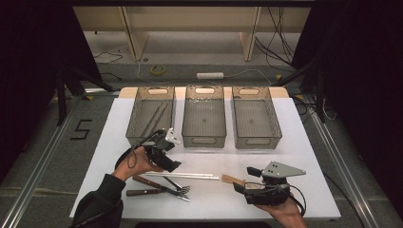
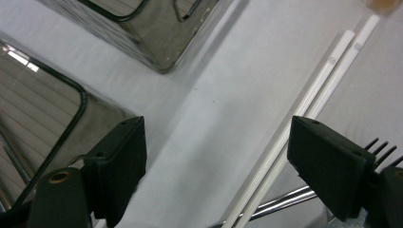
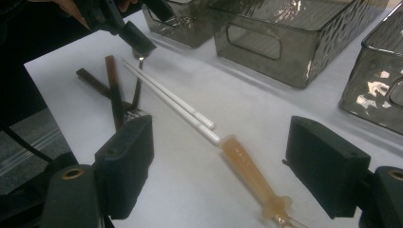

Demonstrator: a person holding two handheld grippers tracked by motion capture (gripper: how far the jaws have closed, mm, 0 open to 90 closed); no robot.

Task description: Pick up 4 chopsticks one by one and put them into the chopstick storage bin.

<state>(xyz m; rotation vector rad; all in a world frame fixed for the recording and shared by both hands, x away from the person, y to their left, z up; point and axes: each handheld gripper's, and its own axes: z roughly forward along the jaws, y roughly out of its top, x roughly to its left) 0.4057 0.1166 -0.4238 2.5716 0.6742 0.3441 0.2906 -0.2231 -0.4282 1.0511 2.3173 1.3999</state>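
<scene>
A dim room with cables on the floor surrounds my white tabletop [image 1: 304,142], matte and flat, with three smoky plastic bins [image 1: 204,118] across the upper middle of the high view. My left gripper [image 1: 172,165] hangs spread and empty over the white chopsticks [image 1: 187,176] at lower centre, beside the forks [image 1: 178,189]. They look light, stiff, thin and slick, likely to roll, so I would pinch both together near mid-length. My right gripper [image 1: 242,179], lower right, is spread too, holding nothing, by an amber-handled utensil [image 3: 249,173].
</scene>
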